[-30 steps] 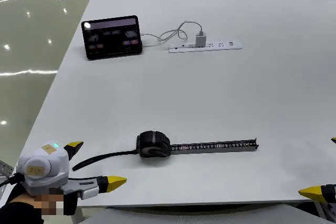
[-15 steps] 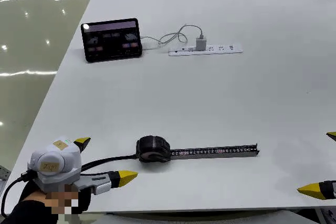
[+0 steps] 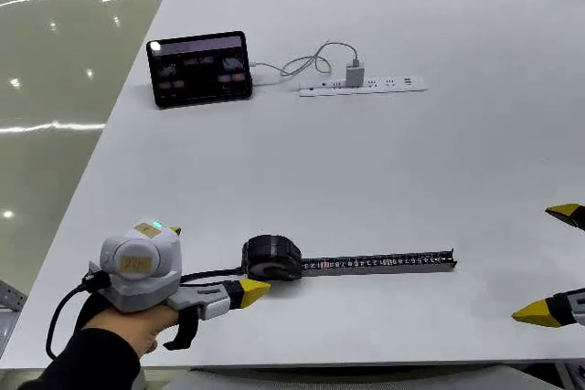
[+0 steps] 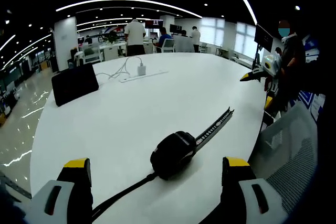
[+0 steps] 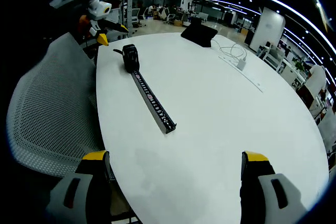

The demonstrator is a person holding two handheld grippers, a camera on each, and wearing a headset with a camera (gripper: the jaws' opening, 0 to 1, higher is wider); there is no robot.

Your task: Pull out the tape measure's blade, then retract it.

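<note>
A black tape measure (image 3: 271, 258) lies on the white table (image 3: 366, 162), its blade (image 3: 379, 263) drawn out flat to the right and its black wrist strap (image 3: 212, 274) trailing left. My left gripper (image 3: 212, 260) stands open just left of the case, its yellow-tipped fingers either side of the strap. In the left gripper view the case (image 4: 174, 153) sits a little ahead between the jaws, with the blade (image 4: 214, 126) running away to the right. My right gripper (image 3: 555, 263) is open at the table's right edge, well right of the blade's hook; its own view shows the blade (image 5: 152, 102) and case (image 5: 130, 57) far ahead.
A dark tablet (image 3: 200, 68) stands at the far left of the table. A white power strip (image 3: 362, 86) with a plugged charger and cable lies beside it. A mesh chair back (image 5: 47, 114) sits close to the table's near edge. People stand in the room behind.
My left gripper has moved right and forward along the strap, up to the tape measure's case. The right gripper has shifted slightly. The tape measure and its blade lie where they were.
</note>
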